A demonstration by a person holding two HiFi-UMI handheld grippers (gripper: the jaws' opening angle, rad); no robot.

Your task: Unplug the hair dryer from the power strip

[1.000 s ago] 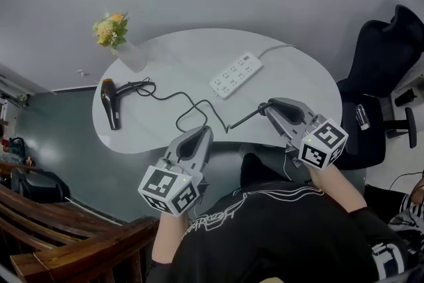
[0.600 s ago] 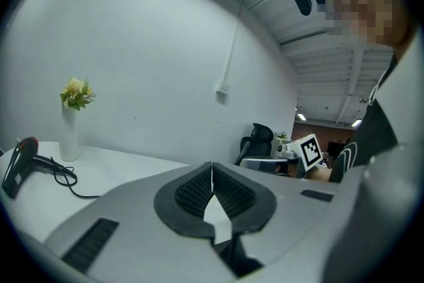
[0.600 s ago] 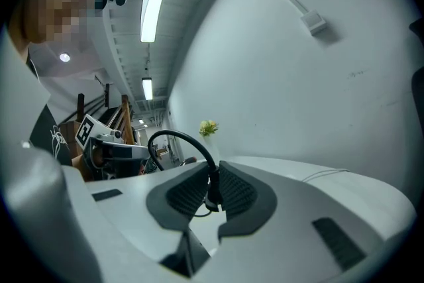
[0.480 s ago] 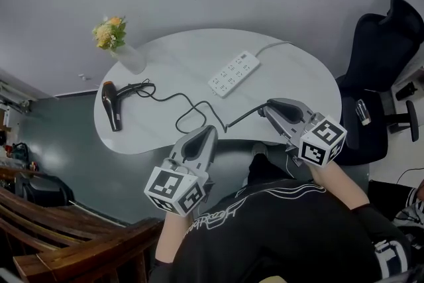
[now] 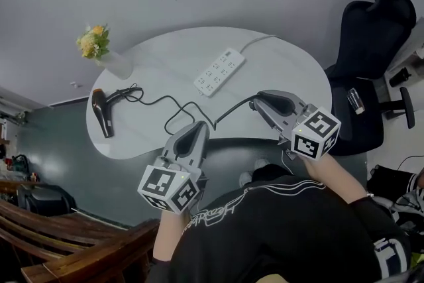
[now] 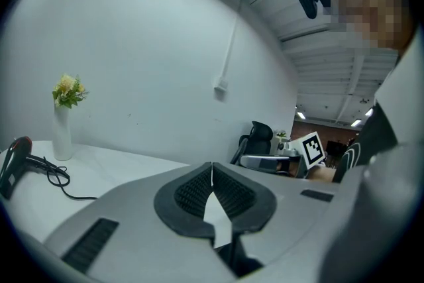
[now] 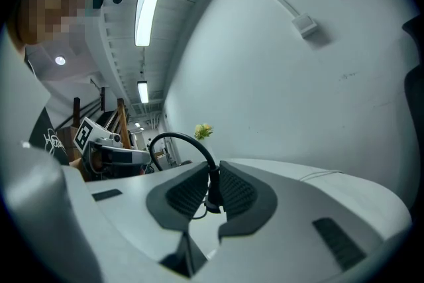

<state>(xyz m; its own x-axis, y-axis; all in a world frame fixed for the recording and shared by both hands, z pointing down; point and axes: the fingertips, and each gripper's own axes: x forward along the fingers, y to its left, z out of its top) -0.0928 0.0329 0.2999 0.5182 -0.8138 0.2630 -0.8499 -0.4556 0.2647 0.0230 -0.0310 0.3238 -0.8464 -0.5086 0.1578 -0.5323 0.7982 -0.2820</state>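
Observation:
The black hair dryer (image 5: 99, 113) lies at the left end of the white table (image 5: 291, 73), also visible in the left gripper view as the hair dryer (image 6: 14, 157). Its black cord (image 5: 177, 107) snakes across to my right gripper (image 5: 254, 103), which is shut on the plug end (image 7: 211, 190) above the table's near edge. The white power strip (image 5: 219, 71) lies apart at the back, with no plug in its sockets. My left gripper (image 5: 198, 126) hovers at the near edge, shut and empty, pads (image 6: 199, 190) together.
A clear vase with yellow flowers (image 5: 99, 50) stands at the table's back left, near the dryer. A black office chair (image 5: 368, 43) sits to the right. A wooden bench (image 5: 59, 235) lies at the lower left. The strip's white lead (image 5: 258, 40) runs off the back.
The head view has swung, so the table sits further left in it. My left gripper has drifted a little along the near edge. The right gripper still grips the plug.

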